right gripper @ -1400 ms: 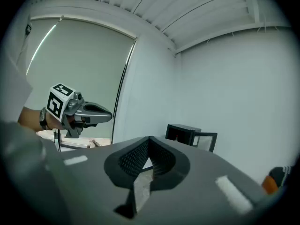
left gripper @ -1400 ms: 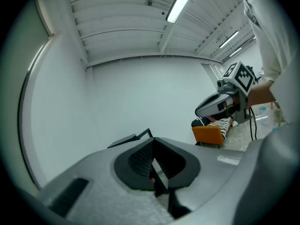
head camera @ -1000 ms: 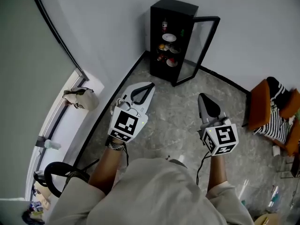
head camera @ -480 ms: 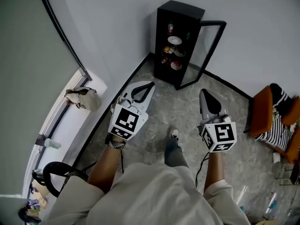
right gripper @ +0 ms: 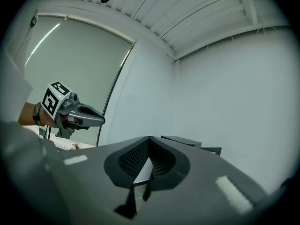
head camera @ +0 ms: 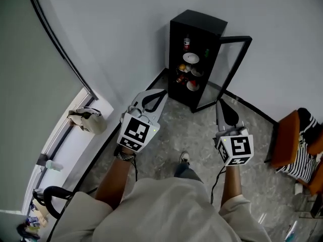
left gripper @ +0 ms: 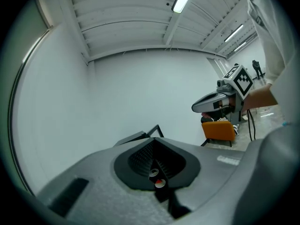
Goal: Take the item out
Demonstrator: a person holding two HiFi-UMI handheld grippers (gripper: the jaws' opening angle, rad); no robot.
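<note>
Facing the open-doored black cabinet [head camera: 194,59], I'd first unclench left gripper [head camera: 159,95] and right gripper [head camera: 220,107], both clamped shut and empty, before reaching inside.

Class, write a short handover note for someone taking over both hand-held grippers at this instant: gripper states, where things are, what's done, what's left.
Left hand-held gripper: shut, empty.
Right hand-held gripper: shut, empty.
Both are held out in front of the person, short of the black cabinet.
The cabinet stands against the wall with its glass door swung open. Plates and small items sit on its shelves.
Done: door open.
Left: step closer, open a gripper, take the item out. Nothing is gripped yet.
</note>
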